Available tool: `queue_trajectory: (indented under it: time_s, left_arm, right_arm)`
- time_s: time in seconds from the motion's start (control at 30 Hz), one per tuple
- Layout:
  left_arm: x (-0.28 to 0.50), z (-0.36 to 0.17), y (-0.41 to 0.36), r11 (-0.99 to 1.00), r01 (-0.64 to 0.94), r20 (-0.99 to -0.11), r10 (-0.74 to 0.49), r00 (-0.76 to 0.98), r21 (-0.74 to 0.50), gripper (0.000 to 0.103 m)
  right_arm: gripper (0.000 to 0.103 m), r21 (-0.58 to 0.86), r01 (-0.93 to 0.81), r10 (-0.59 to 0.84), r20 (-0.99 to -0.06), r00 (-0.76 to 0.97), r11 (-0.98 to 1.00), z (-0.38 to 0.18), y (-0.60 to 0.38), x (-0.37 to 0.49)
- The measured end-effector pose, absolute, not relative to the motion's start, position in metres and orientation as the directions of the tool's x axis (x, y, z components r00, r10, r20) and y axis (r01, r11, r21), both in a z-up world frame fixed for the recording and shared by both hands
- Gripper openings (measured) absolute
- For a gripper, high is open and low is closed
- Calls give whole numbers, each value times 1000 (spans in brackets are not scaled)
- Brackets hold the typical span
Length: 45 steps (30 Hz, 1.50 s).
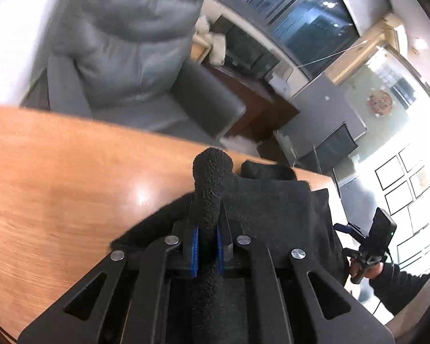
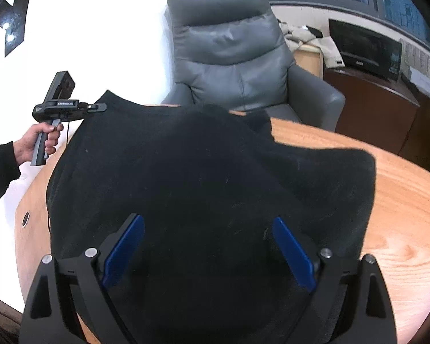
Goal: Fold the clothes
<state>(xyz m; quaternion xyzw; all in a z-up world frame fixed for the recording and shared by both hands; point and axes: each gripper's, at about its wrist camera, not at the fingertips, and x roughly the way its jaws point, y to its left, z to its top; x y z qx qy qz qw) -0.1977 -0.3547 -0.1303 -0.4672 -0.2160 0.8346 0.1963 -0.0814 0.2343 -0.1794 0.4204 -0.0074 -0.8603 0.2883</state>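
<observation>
The black garment (image 2: 203,177) lies spread over the near part of the wooden bench (image 2: 401,200), filling the middle of the right wrist view; it is a thick, fuzzy knit with a soft nap, its far edge humped and uneven. In the foreground of that view the right gripper (image 2: 209,246) hangs just above the cloth with its blue-padded fingers (image 2: 126,246) spread wide, grasping nothing. In the left wrist view the left gripper (image 1: 207,238) is clenched on a rolled bunch of the black garment (image 1: 272,200), which sticks up as a rounded stub between the blue pads. The bench is smooth orange-brown wood grain with a glossy sheen and a curved edge; a small round hole (image 2: 25,219) sits at the lower left of the right wrist view. A hand (image 2: 35,143) in a dark sleeve grips the left tool's handle at mid left. Beyond the bench stands a grey padded leather armchair (image 2: 232,54), with a dark cabinet (image 2: 381,106) and a black monitor (image 2: 364,48) at upper right. The left wrist view is blurred, and the bright window area at its right is washed out.
</observation>
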Motion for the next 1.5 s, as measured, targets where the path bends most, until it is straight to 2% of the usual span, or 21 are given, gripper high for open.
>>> queue_trajectory:
  time_s: [0.1,0.2,0.33,0.4,0.47,0.5,0.57,0.63,0.73,0.87,0.9,1.03,1.1,1.13,1.2,1.23,1.27,1.3,1.33,1.4,1.5]
  left_arm:
    - [-205,-168,-365,-859,-36,-780,480,-401,-510,10]
    - [-204,-180,-362,-866,-30,-782,465,-415,-499,16]
    - [-190,-147,-354,-897,-60,-764,406,-501,-437,19]
    - [-175,-112,-339,-907,-153,-730,408,-548,-392,31]
    - [-161,-88,-314,-880,-281,-690,475,-546,-383,60]
    - [-154,-81,-295,-852,-352,-675,523,-520,-388,63]
    - [-146,-89,-246,-805,-472,-717,562,-412,-360,63]
    - [-141,-122,-213,-791,-529,-794,520,-315,-308,61]
    - [-138,-164,-209,-803,-491,-823,505,-258,-339,56]
    - [-139,-153,-210,-787,-502,-792,541,-282,-359,56]
    - [-140,-147,-206,-781,-520,-794,538,-283,-344,56]
    - [-135,-126,-170,-693,-692,-803,522,-287,-203,59]
    - [-126,-126,-145,-616,-783,-822,488,-294,-86,66]
    - [-122,-125,-132,-570,-821,-830,470,-299,-27,74]
    - [-115,-139,-111,-488,-866,-858,395,-328,107,78]
    - [-115,-147,-104,-461,-875,-867,364,-341,151,85]
    - [-119,-151,-105,-467,-871,-866,364,-344,149,97]
    - [-124,-155,-108,-490,-863,-861,377,-341,127,103]
    - [-130,-158,-112,-511,-853,-856,390,-339,105,103]
    - [-138,-163,-123,-550,-835,-860,413,-300,27,103]
    - [-130,-163,-117,-533,-844,-856,408,-318,60,103]
  right_arm:
    - [95,246,489,-498,-715,-492,-837,-177,235,-81]
    - [95,207,469,-451,-739,-500,-859,-177,235,-87]
    - [95,140,482,-410,-752,-516,-865,-173,229,-98]
    - [95,110,486,-375,-785,-492,-867,-181,225,-108]
    - [95,79,484,-321,-837,-443,-872,-197,221,-120]
    - [94,69,475,-299,-852,-429,-877,-207,226,-121]
    - [94,45,456,-253,-878,-406,-889,-225,237,-122]
    - [93,-5,399,-184,-882,-435,-917,-221,252,-115]
    - [93,2,297,-147,-872,-466,-955,-210,292,-92]
    - [94,429,240,-486,-822,-296,-871,-227,352,-55]
    - [94,470,243,-525,-807,-272,-848,-235,356,-48]
    - [97,453,367,-565,-766,-306,-812,-254,348,-32]
    - [97,415,453,-578,-751,-319,-789,-258,330,-32]
    - [97,401,492,-587,-747,-313,-773,-260,319,-33]
    - [97,333,571,-571,-761,-307,-750,-266,294,-32]
    - [97,292,606,-556,-772,-307,-740,-268,282,-32]
    - [93,244,635,-533,-786,-312,-733,-270,269,-31]
    - [82,224,646,-523,-791,-317,-730,-270,266,-30]
    - [75,215,646,-516,-794,-321,-732,-269,265,-31]
    - [38,203,645,-511,-792,-334,-737,-267,261,-27]
    - [28,187,644,-510,-781,-360,-742,-252,261,-9]
